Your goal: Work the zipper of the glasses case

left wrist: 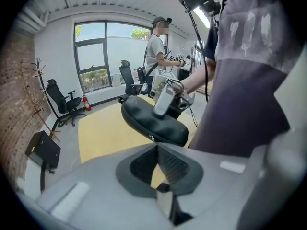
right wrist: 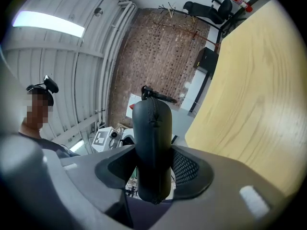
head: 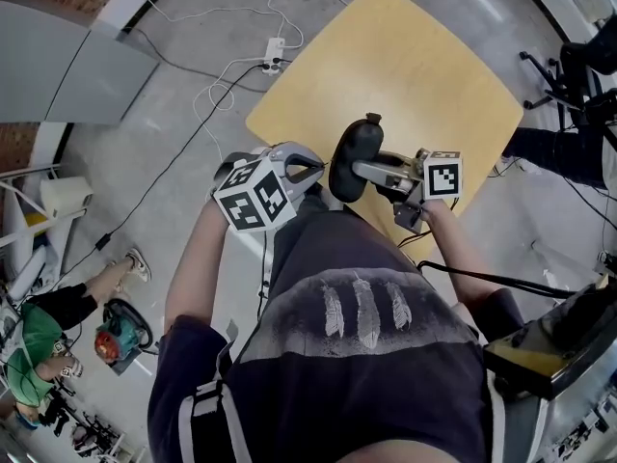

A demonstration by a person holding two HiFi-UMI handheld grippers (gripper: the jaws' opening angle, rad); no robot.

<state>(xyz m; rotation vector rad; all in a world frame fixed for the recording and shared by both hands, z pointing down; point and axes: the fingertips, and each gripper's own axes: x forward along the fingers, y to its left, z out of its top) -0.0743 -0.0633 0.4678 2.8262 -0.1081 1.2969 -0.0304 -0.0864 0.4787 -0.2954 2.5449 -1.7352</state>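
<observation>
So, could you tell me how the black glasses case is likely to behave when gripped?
The glasses case is probably fairly stiff: it holds its rounded shape between the pads of the right claw. It seems light, held level by one claw. Its smooth curved shell might twist when the zipper is pulled.

black oval glasses case [head: 353,154], closed, on edge, aloft in the right tongs [right wrist: 153,172]
</observation>
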